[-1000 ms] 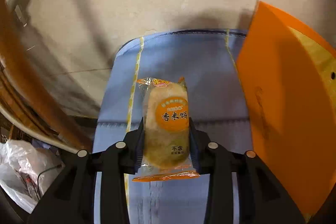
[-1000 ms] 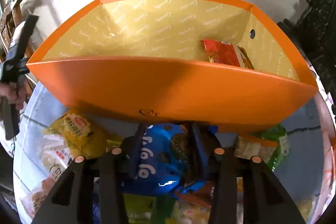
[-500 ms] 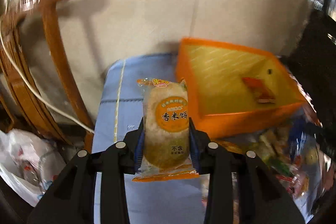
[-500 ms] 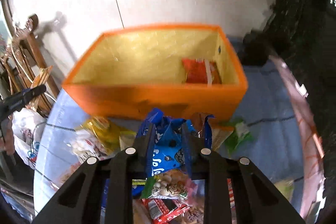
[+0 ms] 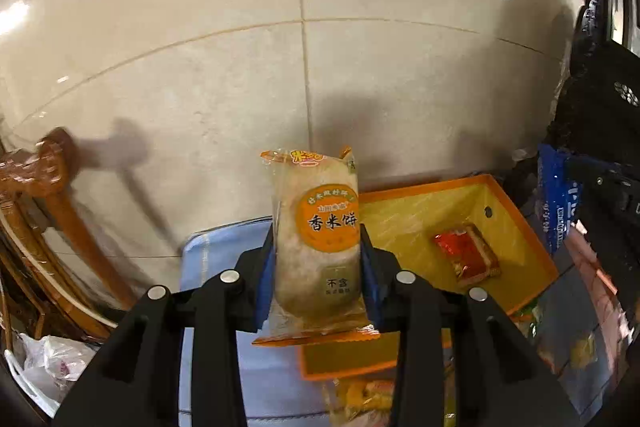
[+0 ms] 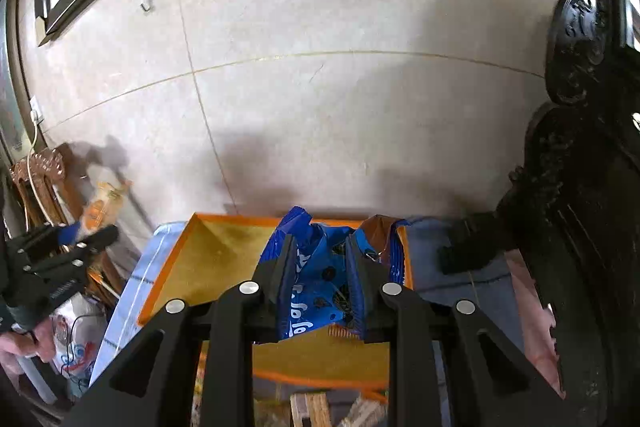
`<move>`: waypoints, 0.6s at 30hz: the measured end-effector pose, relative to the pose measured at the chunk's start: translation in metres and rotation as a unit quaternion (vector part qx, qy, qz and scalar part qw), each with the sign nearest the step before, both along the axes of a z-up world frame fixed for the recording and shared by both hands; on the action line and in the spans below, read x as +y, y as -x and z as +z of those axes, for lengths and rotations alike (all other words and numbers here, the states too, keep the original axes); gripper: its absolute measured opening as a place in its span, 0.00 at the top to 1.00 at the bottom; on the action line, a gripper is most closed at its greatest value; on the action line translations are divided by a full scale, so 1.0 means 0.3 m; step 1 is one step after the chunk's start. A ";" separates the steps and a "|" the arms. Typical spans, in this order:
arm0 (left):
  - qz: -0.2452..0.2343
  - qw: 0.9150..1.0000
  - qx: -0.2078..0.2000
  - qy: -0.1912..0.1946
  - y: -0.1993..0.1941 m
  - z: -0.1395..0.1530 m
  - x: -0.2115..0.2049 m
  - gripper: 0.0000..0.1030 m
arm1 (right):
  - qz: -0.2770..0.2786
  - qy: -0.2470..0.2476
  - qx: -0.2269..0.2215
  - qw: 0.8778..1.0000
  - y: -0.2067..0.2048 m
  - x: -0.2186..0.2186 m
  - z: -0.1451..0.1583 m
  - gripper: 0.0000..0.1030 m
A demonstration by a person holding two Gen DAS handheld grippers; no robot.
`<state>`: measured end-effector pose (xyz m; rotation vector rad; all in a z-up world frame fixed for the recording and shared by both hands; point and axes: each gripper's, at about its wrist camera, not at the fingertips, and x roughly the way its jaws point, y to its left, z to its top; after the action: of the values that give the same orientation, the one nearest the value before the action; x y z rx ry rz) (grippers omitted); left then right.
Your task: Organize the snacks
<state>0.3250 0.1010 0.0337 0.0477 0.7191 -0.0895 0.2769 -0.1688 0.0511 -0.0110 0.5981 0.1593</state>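
Left gripper [image 5: 318,259] is clenched on a rice cracker packet [image 5: 316,243] – clear wrapper, orange round label, held upright at centre of the left wrist frame, both blue-padded fingers [image 5: 266,279] pressing its sides, bottom seal sticking out below them. Behind and to the right of it, lower right of the frame, sits an orange box [image 5: 536,227] with a yellow lining, open top; a red snack pack [image 5: 466,255] lies flat on its floor. The box stands on a blue cloth [image 5: 216,251] over the table. More loose snacks [image 5: 364,399] at the bottom centre, blurred. Right gripper [image 6: 320,287] is grasping a blue cookie bag [image 6: 320,267], crumpled, held at centre of the right wrist frame above the orange box [image 6: 208,259] – bag top edge flares out past the fingertips. The same bag shows at the right edge of the left wrist frame [image 5: 556,203]. The left gripper with its packet appears at the left edge of the right wrist frame [image 6: 76,235], off to the side of the box, not over it. Carved wooden chair [image 5: 52,179] at left, beige tiled wall [image 6: 320,87] behind, white plastic bag [image 5: 52,367] at lower left.
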 end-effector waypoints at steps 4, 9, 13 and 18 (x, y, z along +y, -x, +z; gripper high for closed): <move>-0.009 1.000 -0.002 -0.003 -0.049 0.009 -0.055 0.66 | 0.000 0.006 0.000 1.000 -0.059 0.021 0.002 0.76; -0.009 0.999 0.019 -0.038 -0.098 -0.042 -0.125 0.05 | -0.029 0.022 -0.013 0.999 -0.104 0.026 -0.032 0.03; -0.024 0.993 0.014 -0.118 -0.010 -0.121 -0.154 0.04 | -0.045 0.034 -0.006 0.998 -0.029 -0.033 -0.072 0.03; -0.063 0.986 0.042 -0.150 0.211 -0.267 -0.132 0.04 | -0.077 0.070 0.051 0.993 0.107 -0.120 -0.223 0.03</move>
<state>0.2618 0.0615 -0.0465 0.3800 0.8086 -0.1027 0.2447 -0.2050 -0.0158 -0.0930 0.7077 -0.0332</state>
